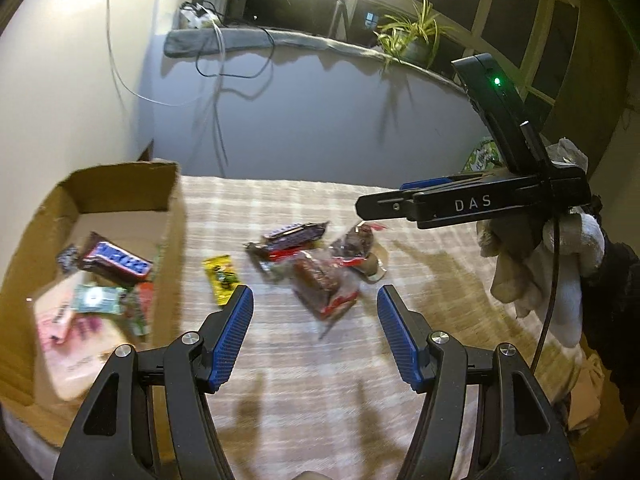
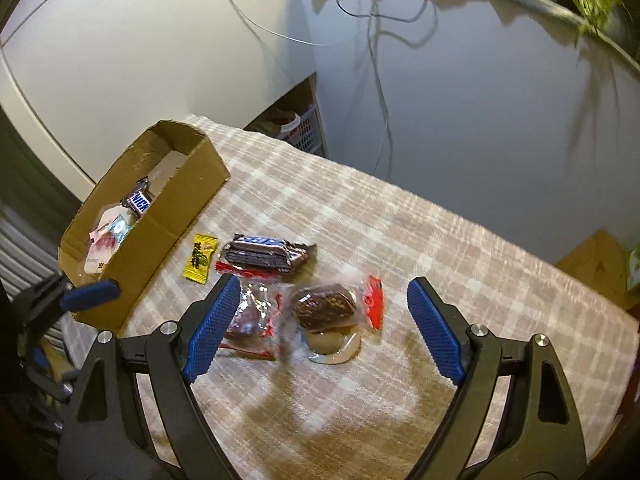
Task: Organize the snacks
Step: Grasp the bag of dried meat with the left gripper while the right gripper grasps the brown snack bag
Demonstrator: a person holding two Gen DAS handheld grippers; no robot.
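A cardboard box (image 1: 132, 192) (image 2: 176, 216) stands at the table's left with a Snickers bar (image 1: 116, 262) (image 2: 140, 200) and several other snacks inside. Loose on the checked cloth lie a yellow candy (image 1: 222, 280) (image 2: 200, 258), a dark chocolate bar (image 1: 294, 236) (image 2: 264, 256) and clear-wrapped brown cakes (image 1: 320, 280) (image 2: 326, 304). My left gripper (image 1: 316, 308) is open and empty, just short of the cakes. My right gripper (image 2: 320, 308) is open and empty, above the wrapped cakes; it also shows in the left wrist view (image 1: 384, 204).
The table (image 2: 440, 240) has a beige checked cloth and stands against a white wall. Cables hang down the wall. A windowsill with a plant (image 1: 412, 36) runs behind. A shelf with a basket (image 2: 304, 132) sits past the far edge.
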